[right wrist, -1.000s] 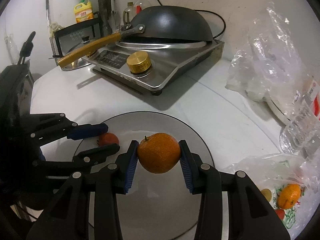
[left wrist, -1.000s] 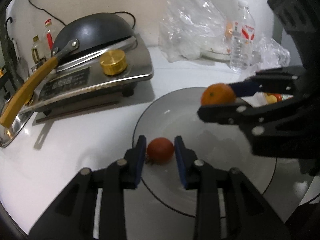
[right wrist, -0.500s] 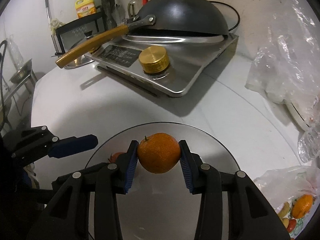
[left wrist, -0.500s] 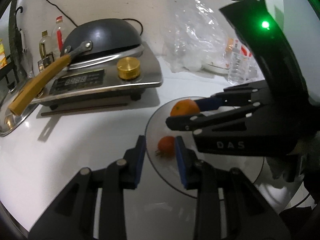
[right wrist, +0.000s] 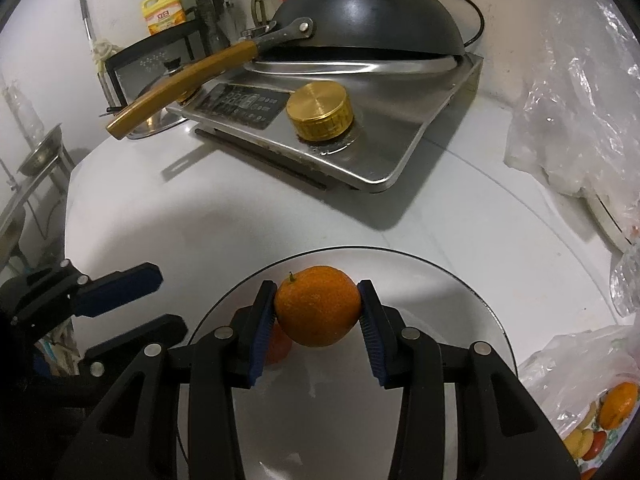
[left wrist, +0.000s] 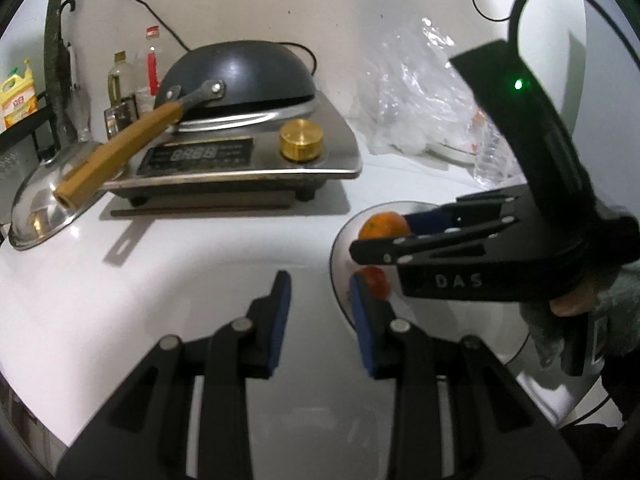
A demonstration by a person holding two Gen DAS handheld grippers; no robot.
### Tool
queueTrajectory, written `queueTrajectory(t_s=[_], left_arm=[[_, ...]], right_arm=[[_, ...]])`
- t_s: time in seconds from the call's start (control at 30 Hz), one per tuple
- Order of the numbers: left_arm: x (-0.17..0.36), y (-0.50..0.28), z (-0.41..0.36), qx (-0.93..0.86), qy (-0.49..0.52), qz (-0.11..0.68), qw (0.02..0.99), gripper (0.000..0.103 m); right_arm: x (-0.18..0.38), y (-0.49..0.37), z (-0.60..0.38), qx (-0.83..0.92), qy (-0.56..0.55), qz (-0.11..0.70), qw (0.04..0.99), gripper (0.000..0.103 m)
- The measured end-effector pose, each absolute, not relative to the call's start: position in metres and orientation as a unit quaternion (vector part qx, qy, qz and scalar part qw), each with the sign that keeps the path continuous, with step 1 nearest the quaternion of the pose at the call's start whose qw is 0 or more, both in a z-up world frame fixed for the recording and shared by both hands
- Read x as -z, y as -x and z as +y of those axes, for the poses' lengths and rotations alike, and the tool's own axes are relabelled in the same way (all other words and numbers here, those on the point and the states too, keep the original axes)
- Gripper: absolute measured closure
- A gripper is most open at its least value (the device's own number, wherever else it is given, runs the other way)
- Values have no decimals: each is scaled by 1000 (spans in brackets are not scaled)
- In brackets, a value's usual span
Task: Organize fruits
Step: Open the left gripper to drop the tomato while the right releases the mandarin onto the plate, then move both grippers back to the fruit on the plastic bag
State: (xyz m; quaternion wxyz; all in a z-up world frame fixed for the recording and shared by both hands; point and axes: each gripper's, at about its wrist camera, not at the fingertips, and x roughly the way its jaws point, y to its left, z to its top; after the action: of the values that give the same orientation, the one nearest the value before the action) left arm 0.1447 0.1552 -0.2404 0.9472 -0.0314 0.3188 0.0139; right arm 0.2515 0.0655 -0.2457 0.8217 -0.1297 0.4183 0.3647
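My right gripper (right wrist: 316, 300) is shut on an orange (right wrist: 316, 306) and holds it just above a round grey plate (right wrist: 460, 280). A small red tomato (right wrist: 280, 344) lies on the plate, partly hidden behind that gripper's left finger. In the left wrist view the orange (left wrist: 382, 226) hangs over the tomato (left wrist: 378, 280) near the plate's left rim (left wrist: 340, 240). My left gripper (left wrist: 318, 292) stands over the white table just left of the plate. Its pads are a little apart with nothing between them. The tomato shows just past its right fingertip.
An induction cooker (left wrist: 240, 160) with a brass knob (right wrist: 320, 116) carries an upturned black wok (right wrist: 368, 20) whose wooden handle (left wrist: 116, 156) sticks out to the left. A steel lid (left wrist: 36, 208) lies beside it. Plastic bags (right wrist: 572, 112) and a bag of fruit (right wrist: 612, 404) lie at the right.
My left gripper drew back to the left, off the plate, leaving the tomato lying there. The right gripper carried the orange across the plate to just over the tomato.
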Motion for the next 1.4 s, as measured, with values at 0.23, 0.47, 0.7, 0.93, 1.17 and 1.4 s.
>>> queueTrajectory(t_s=[0.23,0.47,0.7,0.93,1.17,1.4], left_arm=[[228,-128,150,-23,30,310,950,71],[212,-113,138,-26,24,296,954,70],[200,-103,120,-17,19,284,959,70],[192,-97,99,-10,18,279,960,68],[185,-93,77,4,16,276,961,52],[181,-92,57,8,14,281,960,52]], right_arm=[[236,-245,57,-365,120,399,832,38],[216,-229,42,-366,111,384,840,38],[201,-211,20,-362,110,370,849,38],[185,-194,-10,-351,104,355,860,38],[171,-179,-41,-341,99,339,871,38],[162,-166,-75,-327,91,326,882,38]])
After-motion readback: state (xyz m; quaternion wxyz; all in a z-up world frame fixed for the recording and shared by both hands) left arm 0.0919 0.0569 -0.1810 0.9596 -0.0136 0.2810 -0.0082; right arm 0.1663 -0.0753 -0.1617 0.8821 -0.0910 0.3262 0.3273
